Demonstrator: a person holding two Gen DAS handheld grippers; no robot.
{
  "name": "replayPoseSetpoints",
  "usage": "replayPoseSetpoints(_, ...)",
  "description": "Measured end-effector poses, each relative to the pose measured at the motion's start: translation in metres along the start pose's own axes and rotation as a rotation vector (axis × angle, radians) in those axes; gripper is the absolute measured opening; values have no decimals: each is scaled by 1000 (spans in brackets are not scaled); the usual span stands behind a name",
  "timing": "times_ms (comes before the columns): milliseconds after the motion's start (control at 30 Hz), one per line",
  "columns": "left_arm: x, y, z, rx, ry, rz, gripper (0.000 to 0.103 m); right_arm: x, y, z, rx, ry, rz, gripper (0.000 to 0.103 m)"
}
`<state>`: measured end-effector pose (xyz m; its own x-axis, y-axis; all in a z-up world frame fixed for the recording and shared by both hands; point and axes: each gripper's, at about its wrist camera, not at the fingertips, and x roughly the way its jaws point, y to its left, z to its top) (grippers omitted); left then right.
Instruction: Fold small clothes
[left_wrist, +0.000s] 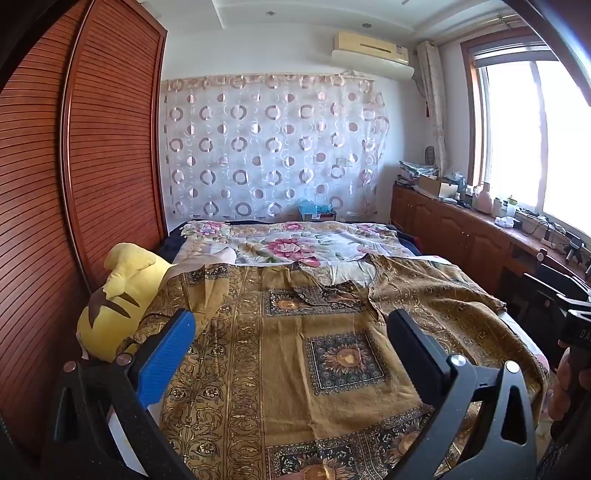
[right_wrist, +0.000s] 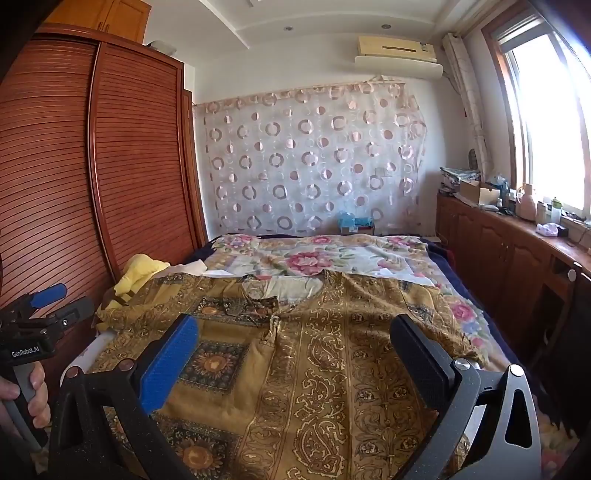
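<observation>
A golden-brown patterned shirt (left_wrist: 317, 332) lies spread flat on the bed, neck opening toward the far end. It also shows in the right wrist view (right_wrist: 332, 354). My left gripper (left_wrist: 291, 325) is open and empty, held above the shirt's left half. My right gripper (right_wrist: 295, 332) is open and empty, held above the shirt's right half near the neck slit. The left gripper also shows at the left edge of the right wrist view (right_wrist: 44, 306), held in a hand.
A floral bedsheet (left_wrist: 295, 243) covers the far bed. A yellow plush toy (left_wrist: 118, 295) lies at the bed's left edge by the wooden wardrobe (left_wrist: 74, 184). A low wooden cabinet (right_wrist: 517, 251) with clutter runs along the right under the window.
</observation>
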<state>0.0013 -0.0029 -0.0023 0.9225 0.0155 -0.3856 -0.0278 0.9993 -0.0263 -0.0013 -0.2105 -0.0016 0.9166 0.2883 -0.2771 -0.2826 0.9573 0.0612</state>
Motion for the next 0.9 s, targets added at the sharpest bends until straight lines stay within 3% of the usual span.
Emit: replayPoseSetpoints(900, -2, 2, 1, 2, -3, 0, 103, -3, 3, -1, -3, -11, -4, 103)
